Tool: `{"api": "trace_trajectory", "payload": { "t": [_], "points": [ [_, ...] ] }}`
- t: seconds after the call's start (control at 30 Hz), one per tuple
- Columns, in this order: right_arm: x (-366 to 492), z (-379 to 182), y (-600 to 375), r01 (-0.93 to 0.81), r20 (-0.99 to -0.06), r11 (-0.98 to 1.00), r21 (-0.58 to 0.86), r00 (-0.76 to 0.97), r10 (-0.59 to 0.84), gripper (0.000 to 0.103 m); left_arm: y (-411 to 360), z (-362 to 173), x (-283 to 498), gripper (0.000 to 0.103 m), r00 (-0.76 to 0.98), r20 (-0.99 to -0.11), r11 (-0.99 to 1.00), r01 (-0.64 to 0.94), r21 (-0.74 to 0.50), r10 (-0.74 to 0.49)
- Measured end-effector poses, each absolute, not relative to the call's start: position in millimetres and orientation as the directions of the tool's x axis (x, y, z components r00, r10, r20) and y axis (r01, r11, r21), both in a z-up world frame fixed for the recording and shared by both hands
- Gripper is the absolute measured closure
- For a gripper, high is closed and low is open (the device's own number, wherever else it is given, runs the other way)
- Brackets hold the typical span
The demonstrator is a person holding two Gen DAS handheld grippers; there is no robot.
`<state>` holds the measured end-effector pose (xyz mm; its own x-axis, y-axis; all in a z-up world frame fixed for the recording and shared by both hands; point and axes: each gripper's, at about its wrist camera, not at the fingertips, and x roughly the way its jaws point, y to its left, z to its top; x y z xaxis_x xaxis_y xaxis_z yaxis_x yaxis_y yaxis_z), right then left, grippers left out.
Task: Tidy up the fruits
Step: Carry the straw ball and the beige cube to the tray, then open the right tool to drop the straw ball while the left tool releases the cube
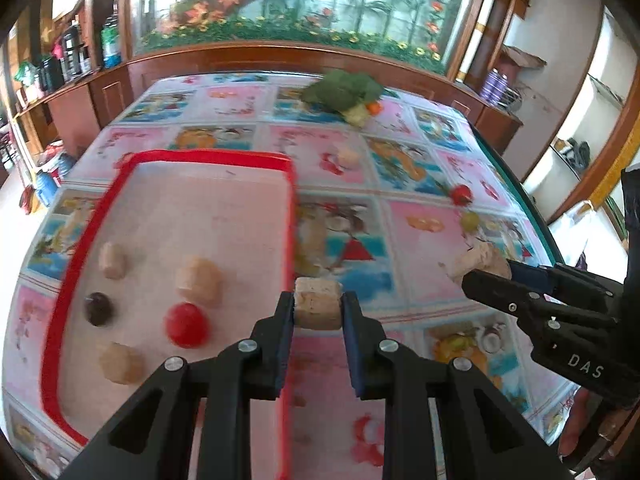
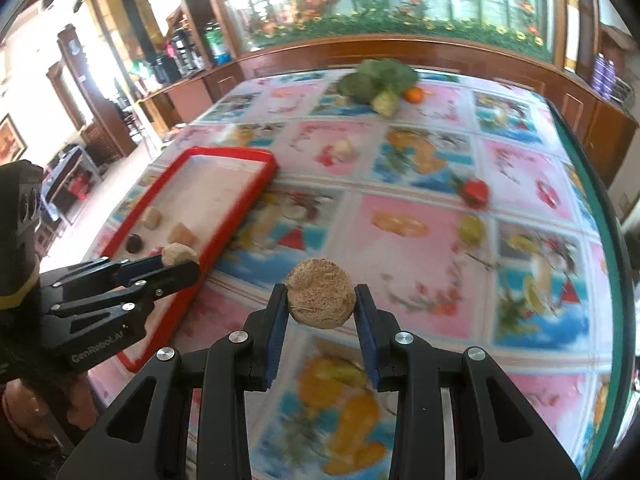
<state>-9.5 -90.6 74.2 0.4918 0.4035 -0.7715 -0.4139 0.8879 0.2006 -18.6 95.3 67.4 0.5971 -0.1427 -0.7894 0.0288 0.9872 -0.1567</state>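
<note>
My left gripper (image 1: 318,306) is shut on a tan cylindrical fruit piece (image 1: 318,304), held over the right rim of the red-edged tray (image 1: 216,156). The tray holds a red round fruit (image 1: 187,325), a dark one (image 1: 98,309) and several tan pieces (image 1: 200,280). My right gripper (image 2: 321,300) is shut on a tan fibrous round fruit (image 2: 322,294) above the tablecloth, to the right of the tray (image 2: 240,200). In the right wrist view the left gripper (image 2: 180,262) shows at the tray's near corner with its piece (image 2: 179,253).
Loose on the cartoon-print tablecloth: a red fruit (image 2: 475,193), a yellow-green one (image 2: 471,229), a pale one (image 2: 343,148), broccoli (image 2: 376,76) and an orange (image 2: 413,95) at the far edge. The table edge (image 2: 600,220) runs down the right. Wooden cabinets stand behind.
</note>
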Motion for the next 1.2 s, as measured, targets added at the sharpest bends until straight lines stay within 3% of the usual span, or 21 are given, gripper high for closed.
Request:
{"api": "trace_trajectory", "payload": {
  "t": [0.57,1.2],
  "points": [
    [38,84,30,-0.553,-0.749,0.799,0.235,0.421,0.512,0.071,211,63,25,0.077,0.594,-0.804,0.987,-0.144,-0.078,0.023],
    [71,25,98,-0.617,-0.824,0.767,0.175,0.335,0.458,0.071,221,17,72,0.077,0.513,-0.858,0.984,-0.166,-0.065,0.03]
  ]
}}
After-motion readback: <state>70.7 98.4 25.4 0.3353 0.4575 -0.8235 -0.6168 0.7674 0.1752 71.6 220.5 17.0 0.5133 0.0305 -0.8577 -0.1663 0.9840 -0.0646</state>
